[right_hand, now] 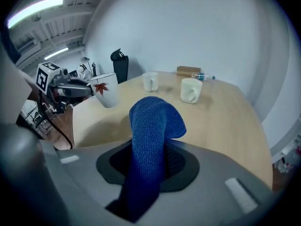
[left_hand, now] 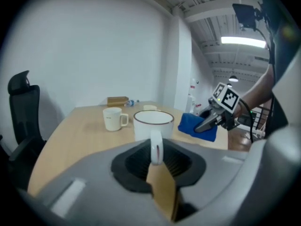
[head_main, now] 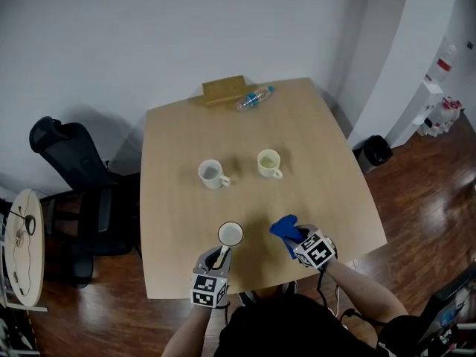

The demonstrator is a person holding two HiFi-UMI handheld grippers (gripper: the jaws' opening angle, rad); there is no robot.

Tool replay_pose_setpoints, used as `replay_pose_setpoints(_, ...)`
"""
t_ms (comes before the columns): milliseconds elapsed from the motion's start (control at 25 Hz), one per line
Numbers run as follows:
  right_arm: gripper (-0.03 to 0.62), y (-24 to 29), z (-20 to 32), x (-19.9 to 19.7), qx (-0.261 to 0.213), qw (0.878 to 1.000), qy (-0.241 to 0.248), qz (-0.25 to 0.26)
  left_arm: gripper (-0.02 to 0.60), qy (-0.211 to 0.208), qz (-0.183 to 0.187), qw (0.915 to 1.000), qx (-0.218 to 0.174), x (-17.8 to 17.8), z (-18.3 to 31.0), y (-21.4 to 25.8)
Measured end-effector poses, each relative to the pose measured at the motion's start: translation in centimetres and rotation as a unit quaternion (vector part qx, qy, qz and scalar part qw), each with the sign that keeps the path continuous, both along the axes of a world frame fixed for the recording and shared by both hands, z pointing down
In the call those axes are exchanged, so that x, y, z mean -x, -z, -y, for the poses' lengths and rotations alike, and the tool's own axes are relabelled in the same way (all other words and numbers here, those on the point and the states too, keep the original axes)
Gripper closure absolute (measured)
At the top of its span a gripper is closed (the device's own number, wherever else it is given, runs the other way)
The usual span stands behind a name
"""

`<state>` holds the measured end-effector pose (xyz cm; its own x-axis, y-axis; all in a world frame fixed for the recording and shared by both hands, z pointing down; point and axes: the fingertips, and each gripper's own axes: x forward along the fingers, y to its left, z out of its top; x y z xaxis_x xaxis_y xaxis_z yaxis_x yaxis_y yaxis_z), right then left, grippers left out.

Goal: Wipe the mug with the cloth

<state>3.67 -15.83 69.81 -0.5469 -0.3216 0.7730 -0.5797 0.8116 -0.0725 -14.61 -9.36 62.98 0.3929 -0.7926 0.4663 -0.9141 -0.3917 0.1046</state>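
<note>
A white mug (head_main: 230, 234) with a dark rim is lifted near the table's front edge. My left gripper (head_main: 222, 256) is shut on its handle (left_hand: 156, 148). In the right gripper view the same mug (right_hand: 106, 89) shows a red leaf print. My right gripper (head_main: 297, 238) is shut on a blue cloth (head_main: 285, 227), which rises from between its jaws and folds over (right_hand: 153, 131). The cloth (left_hand: 197, 125) hangs a short way to the right of the mug (left_hand: 153, 125) and does not touch it.
A white mug (head_main: 213, 173) and a cream mug (head_main: 269, 163) stand mid-table. A wooden box (head_main: 223, 90) and a plastic bottle (head_main: 254, 98) lie at the far edge. A black office chair (head_main: 71, 166) stands left of the table (head_main: 327, 169).
</note>
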Motion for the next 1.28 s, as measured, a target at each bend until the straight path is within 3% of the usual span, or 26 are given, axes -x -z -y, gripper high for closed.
replay_pose_setpoints(320,0.470,-3.0,-0.4,0.0,0.007,0.998,0.023,-0.062,0.518,-0.012,0.014,0.9990,0.042,0.6,-0.7,-4.5)
replay_pose_setpoints(680,0.455,-4.1,-0.8,0.0,0.015,0.995,0.030,-0.090,0.517,-0.014,0.002,0.9977,0.067,1.2,-1.2,-6.0)
replay_pose_setpoints(1000,0.385,-4.2,-1.5,0.1,0.021,0.994,0.037,-0.102,0.489,-0.004,-0.005,0.9953,0.097,2.0,-1.9,-7.2)
replay_pose_setpoints(1160,0.358,-3.4,-1.6,-0.5,0.010,0.996,0.015,-0.093,0.426,0.003,-0.006,0.9939,0.110,2.7,-2.4,-7.4)
replay_pose_setpoints(1280,0.347,-1.7,-1.5,-1.7,-0.012,0.997,-0.013,-0.076,0.417,0.012,-0.021,0.9945,0.102,3.4,-3.3,-6.7)
